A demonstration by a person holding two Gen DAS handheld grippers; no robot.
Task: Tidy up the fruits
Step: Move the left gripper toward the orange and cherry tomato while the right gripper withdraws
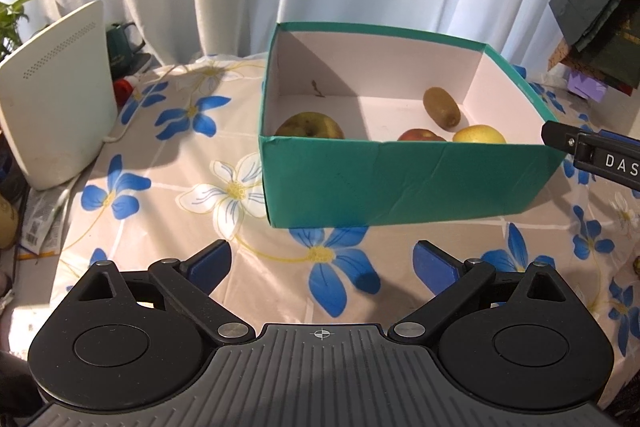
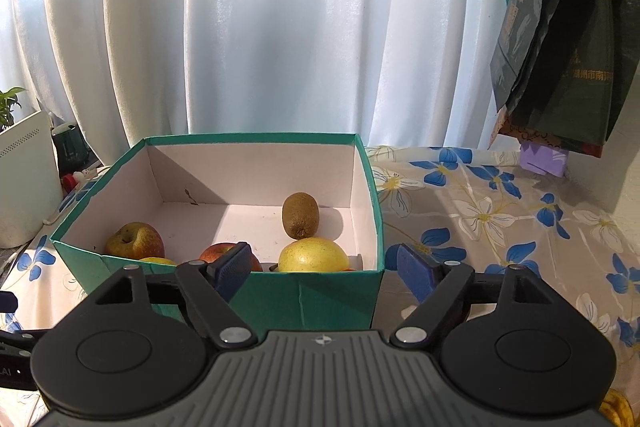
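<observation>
Both tools spread and empty, left tool (image 1: 322,259) short of the teal box (image 1: 400,179), right tool (image 2: 324,267) at its near wall; fruits like kiwi (image 2: 300,215) lie inside, so next likely fetch any leftover fruit.

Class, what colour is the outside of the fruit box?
Teal green box, white inside; clearest in the left wrist view.

The box (image 2: 280,291) on the tablecloth (image 2: 500,227) holds the kiwi (image 2: 300,215) behind the pear (image 2: 313,255).
</observation>
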